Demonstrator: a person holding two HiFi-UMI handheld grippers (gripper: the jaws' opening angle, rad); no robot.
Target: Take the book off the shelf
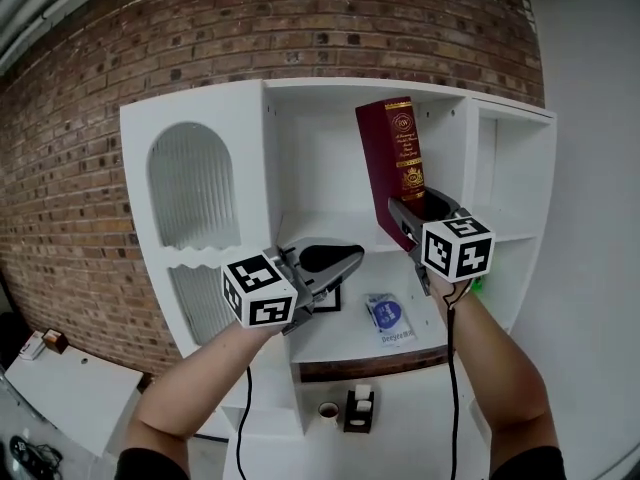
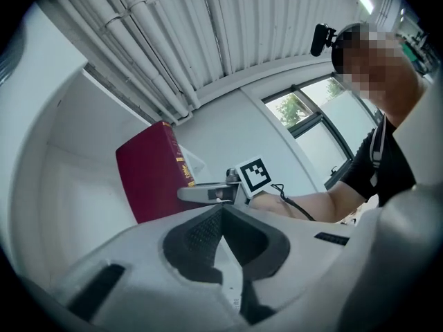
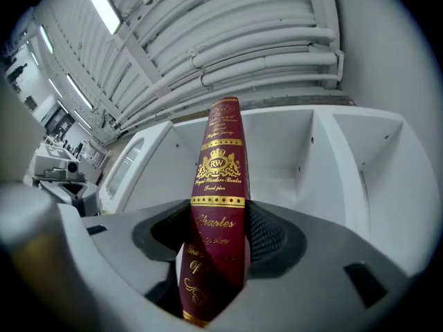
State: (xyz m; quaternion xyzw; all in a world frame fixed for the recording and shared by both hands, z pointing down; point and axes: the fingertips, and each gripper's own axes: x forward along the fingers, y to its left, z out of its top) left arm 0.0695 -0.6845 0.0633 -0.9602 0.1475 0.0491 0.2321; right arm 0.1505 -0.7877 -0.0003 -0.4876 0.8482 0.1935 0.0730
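- Clamped in the right gripper (image 3: 218, 235): the lower end of a maroon book (image 3: 220, 171), pads pressed against both covers (gold-lettered spine toward that gripper's camera).
- Held upright, slightly tilted, at the front of the middle compartment of the white shelf (image 1: 200, 118); impossible to tell whether its bottom edge touches the board.
- Lower and to the left, apart from the book: the left gripper (image 1: 340, 260), jaws together, nothing between.
- Lying on the board below: a blue packet (image 1: 385, 315).

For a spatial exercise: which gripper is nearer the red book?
Right. The right gripper clamps the red book; the left gripper sits apart, below and left.
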